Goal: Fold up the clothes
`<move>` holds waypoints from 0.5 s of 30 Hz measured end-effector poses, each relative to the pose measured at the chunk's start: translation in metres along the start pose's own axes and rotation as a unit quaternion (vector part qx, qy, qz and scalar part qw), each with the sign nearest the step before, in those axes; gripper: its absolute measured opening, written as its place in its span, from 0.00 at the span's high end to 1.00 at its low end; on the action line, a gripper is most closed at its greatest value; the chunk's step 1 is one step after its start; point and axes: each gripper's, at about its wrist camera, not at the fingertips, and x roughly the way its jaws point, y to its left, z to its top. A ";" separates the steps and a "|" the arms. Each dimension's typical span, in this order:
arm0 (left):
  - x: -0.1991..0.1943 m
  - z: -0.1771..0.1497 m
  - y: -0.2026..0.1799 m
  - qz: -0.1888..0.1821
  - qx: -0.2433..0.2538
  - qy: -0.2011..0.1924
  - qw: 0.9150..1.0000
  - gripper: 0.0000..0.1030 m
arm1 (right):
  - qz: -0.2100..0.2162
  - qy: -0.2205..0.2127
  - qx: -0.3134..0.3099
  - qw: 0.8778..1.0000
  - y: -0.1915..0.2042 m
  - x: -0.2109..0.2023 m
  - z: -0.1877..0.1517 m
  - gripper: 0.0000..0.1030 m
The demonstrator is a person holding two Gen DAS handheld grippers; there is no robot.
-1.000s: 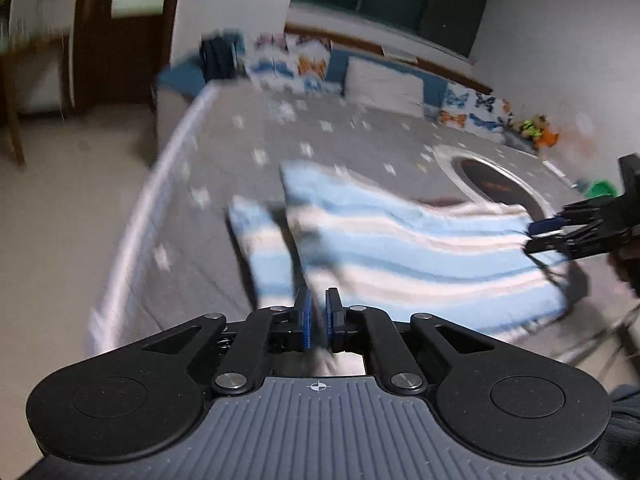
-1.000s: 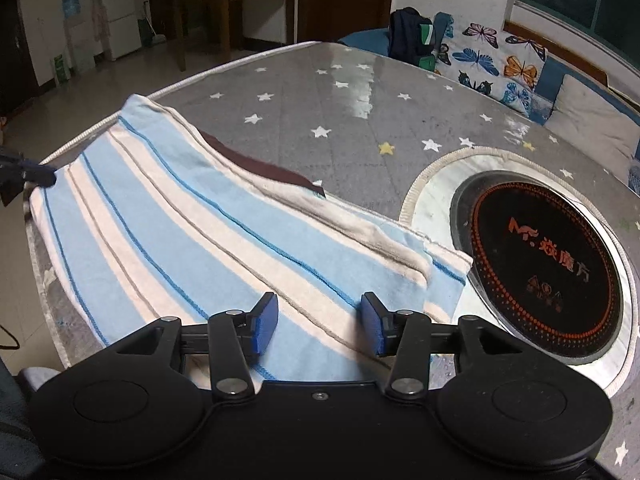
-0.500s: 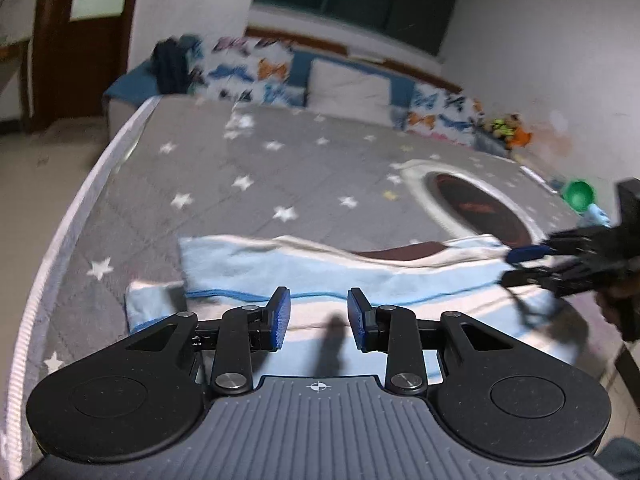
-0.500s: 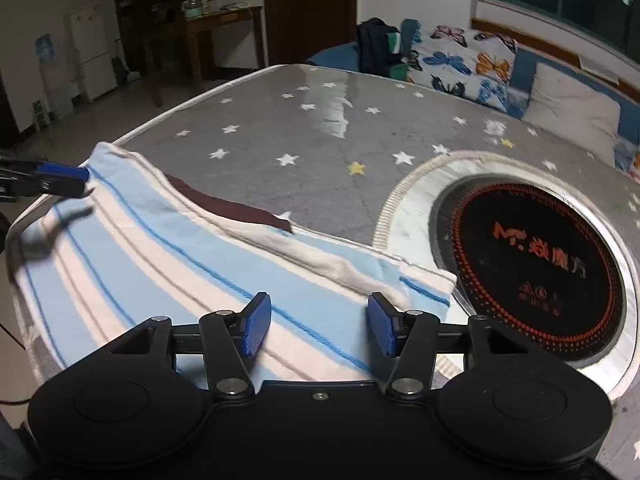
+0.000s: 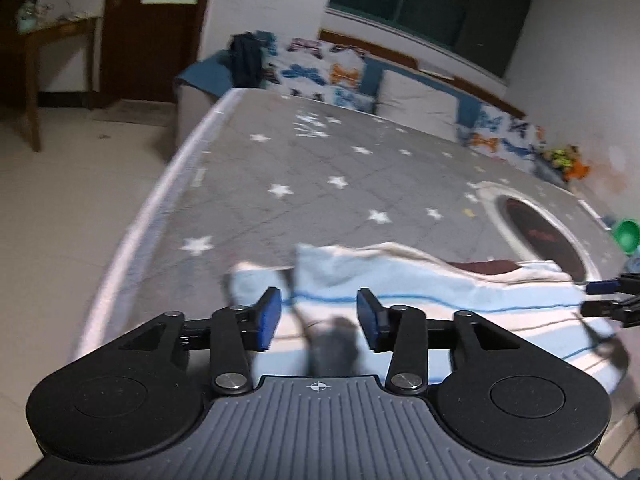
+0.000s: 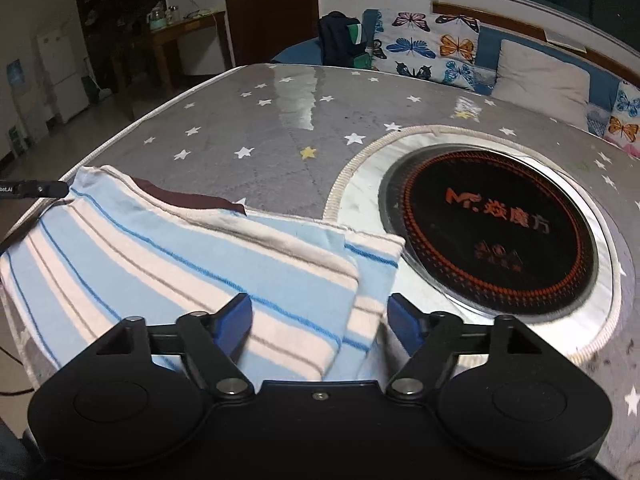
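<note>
A light-blue and white striped garment point(image 6: 172, 264) point(image 5: 432, 292) lies folded on the grey star-patterned table near its front edge, with a dark brown piece point(image 6: 188, 200) showing under its far hem. My left gripper point(image 5: 319, 317) hovers over the garment's left end, its jaws opening, the cloth lying below them and not pinched. My right gripper point(image 6: 320, 318) stands over the garment's right end, jaws opening wide, the folded edge between the pads but free of them. The right gripper's tips point(image 5: 604, 300) show at the far right of the left wrist view.
A round black induction hob point(image 6: 496, 232) with a white rim is set in the table point(image 6: 280, 132) right of the garment. Butterfly cushions point(image 6: 424, 52) and a dark backpack point(image 6: 340, 40) line the bench behind. A green bowl point(image 5: 628, 234) sits far right. Tiled floor lies left of the table edge.
Both grippers have opened, the left from fully shut on the cloth. The garment's lifted left part has dropped flat on the table, and both views have drawn back slightly.
</note>
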 end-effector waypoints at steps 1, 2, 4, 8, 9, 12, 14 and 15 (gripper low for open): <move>-0.004 -0.003 0.003 0.006 -0.008 0.000 1.000 0.40 | 0.004 0.001 0.006 1.000 -0.002 -0.001 -0.002 0.22; -0.006 -0.005 0.006 0.009 -0.017 0.002 1.000 0.37 | 0.009 0.003 0.014 1.000 -0.003 0.000 -0.004 0.22; -0.008 -0.009 0.010 0.009 -0.033 0.007 0.999 0.36 | 0.017 0.005 0.026 1.000 -0.006 0.001 -0.007 0.20; -0.007 -0.015 0.014 -0.012 -0.052 0.024 0.998 0.32 | 0.019 0.008 0.032 0.999 -0.005 0.005 -0.010 0.19; -0.007 -0.016 0.014 -0.016 -0.055 0.026 0.998 0.31 | 0.019 0.008 0.032 0.999 -0.004 0.006 -0.011 0.18; -0.005 -0.017 0.011 -0.021 -0.054 0.027 0.998 0.28 | 0.016 0.007 0.027 0.999 0.001 0.009 -0.011 0.16; -0.003 -0.017 0.008 -0.029 -0.052 0.029 0.998 0.28 | 0.017 0.006 0.025 1.000 0.003 0.009 -0.011 0.16; -0.002 -0.018 0.005 -0.034 -0.049 0.031 0.998 0.28 | 0.020 0.006 0.022 1.000 0.005 0.009 -0.012 0.16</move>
